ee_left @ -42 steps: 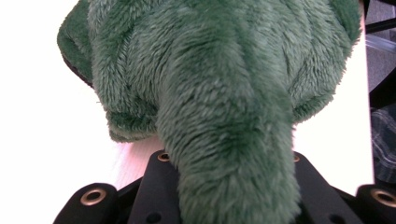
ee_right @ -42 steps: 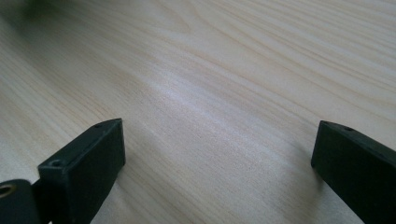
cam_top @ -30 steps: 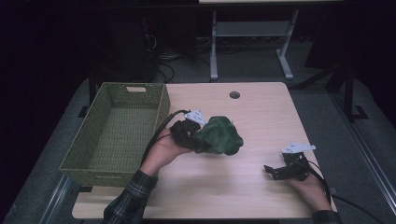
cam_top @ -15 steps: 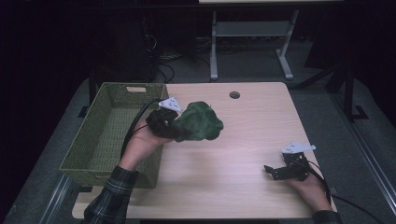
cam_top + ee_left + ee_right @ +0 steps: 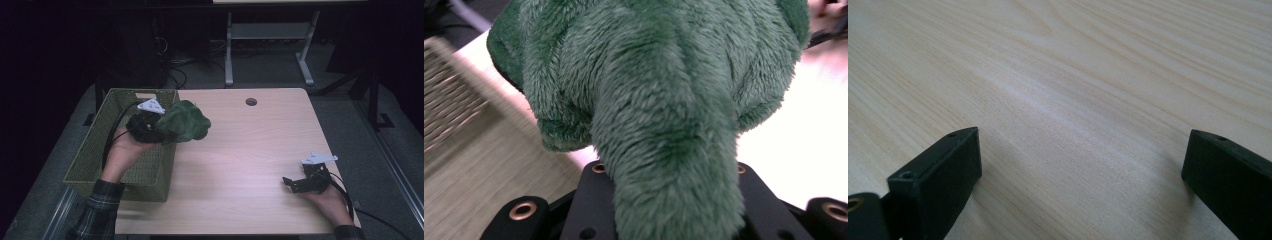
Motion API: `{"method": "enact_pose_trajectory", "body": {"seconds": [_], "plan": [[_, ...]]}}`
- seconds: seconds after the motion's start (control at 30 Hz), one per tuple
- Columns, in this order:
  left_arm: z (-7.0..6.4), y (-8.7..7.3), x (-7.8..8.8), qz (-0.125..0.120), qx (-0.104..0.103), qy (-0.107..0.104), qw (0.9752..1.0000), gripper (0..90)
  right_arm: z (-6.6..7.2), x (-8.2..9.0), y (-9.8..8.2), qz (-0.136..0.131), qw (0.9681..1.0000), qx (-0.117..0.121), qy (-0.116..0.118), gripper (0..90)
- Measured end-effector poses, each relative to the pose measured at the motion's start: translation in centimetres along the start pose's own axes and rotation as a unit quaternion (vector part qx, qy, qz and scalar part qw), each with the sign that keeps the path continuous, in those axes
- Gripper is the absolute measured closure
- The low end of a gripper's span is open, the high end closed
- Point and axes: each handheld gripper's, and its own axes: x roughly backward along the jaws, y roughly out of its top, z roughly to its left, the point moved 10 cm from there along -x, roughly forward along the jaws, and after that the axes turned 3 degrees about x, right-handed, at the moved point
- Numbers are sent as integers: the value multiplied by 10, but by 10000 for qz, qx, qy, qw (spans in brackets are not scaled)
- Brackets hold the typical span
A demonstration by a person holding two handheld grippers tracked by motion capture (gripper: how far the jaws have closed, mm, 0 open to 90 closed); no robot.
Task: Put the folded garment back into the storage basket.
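A dark green plush toy (image 5: pixel 184 121) hangs in the air over the right rim of the woven green basket (image 5: pixel 95 155), with my left gripper (image 5: pixel 155 127) shut on it. In the left gripper view the green plush toy (image 5: pixel 659 100) bulges out from between the black jaws, with the basket (image 5: pixel 459 165) at the left below it. My right gripper (image 5: pixel 295 184) rests low at the front right of the table, open, and in the right gripper view the right gripper (image 5: pixel 1080 165) has only bare wood between its jaws.
The light wooden table (image 5: pixel 250 150) has a round cable hole (image 5: pixel 251 101) near its far edge. The basket stands on the table's left side. A metal stand (image 5: pixel 270 45) is on the dark floor beyond the table.
My left hand has carried the plush toy up and to the left, from mid-table to above the basket's right rim. The right gripper has stayed where it was.
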Motion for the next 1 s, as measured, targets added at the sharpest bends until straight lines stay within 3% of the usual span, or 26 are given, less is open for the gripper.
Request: {"method": "enact_pose_trajectory", "body": {"seconds": [0.33, 0.5, 0.7, 1.0], "plan": [[39, -34, 23, -34, 475, 456, 9978, 722, -2, -1, 0, 48, 10000, -53, -67, 0], [59, -54, 29, -41, 804, 737, 9940, 722, -2, -1, 0, 47, 10000, -55, -66, 0], [81, -82, 21, 85, 1114, 946, 9892, 721, -1, -1, 0, 48, 9999, -67, -68, 0], [104, -121, -4, 545, 1323, 1164, 9828, 717, -1, -1, 0, 49, 9999, -69, -68, 0]]}}
